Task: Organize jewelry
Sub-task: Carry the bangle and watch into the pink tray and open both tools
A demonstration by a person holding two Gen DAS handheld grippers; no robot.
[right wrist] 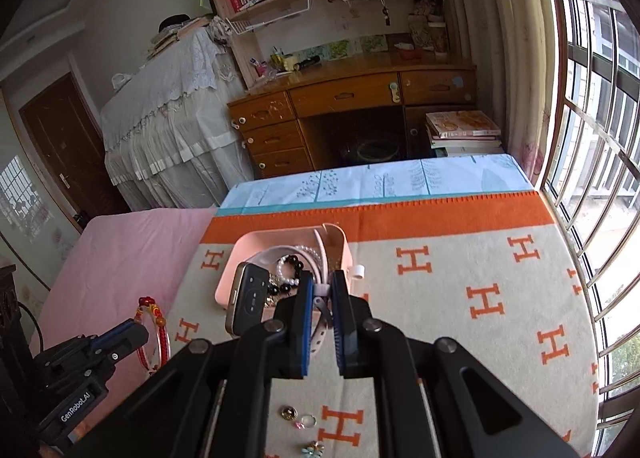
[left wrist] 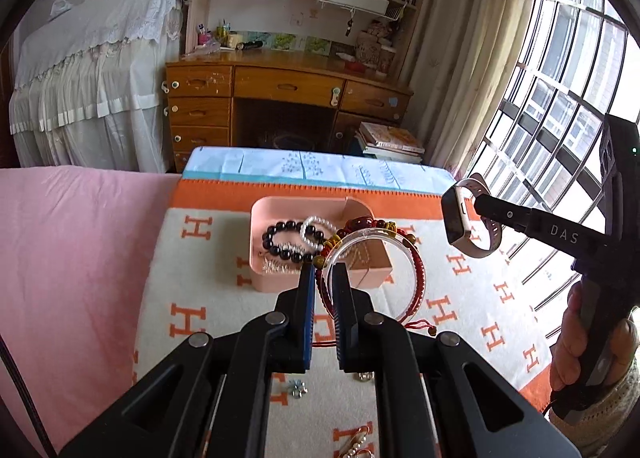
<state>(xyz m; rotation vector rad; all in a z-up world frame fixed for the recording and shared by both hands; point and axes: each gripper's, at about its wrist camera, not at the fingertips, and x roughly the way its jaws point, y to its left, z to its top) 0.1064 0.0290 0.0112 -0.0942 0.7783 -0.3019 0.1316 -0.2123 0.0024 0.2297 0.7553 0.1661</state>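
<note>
Left wrist view: left gripper [left wrist: 323, 272] has its jaws nearly together, pinching a clear bangle [left wrist: 362, 270] plus a red cord bracelet [left wrist: 400, 282], both lifted above the blanket [left wrist: 200, 270], just near of the pink tray [left wrist: 260, 250]. Tray already holds a black bead bracelet [left wrist: 286, 242] and a pearl strand [left wrist: 316, 232]. Right gripper [right wrist: 321, 290] also narrow, clamped on the strap of a watch [right wrist: 248, 300], hanging over the tray's near edge. Looks like the carry-to-tray step, both loads airborne. Next move probably: bring each over the tray's open middle, lower, then release, one at a time to avoid tangling. Small rings [right wrist: 298, 418] and charms remain on the blanket near side.
</note>
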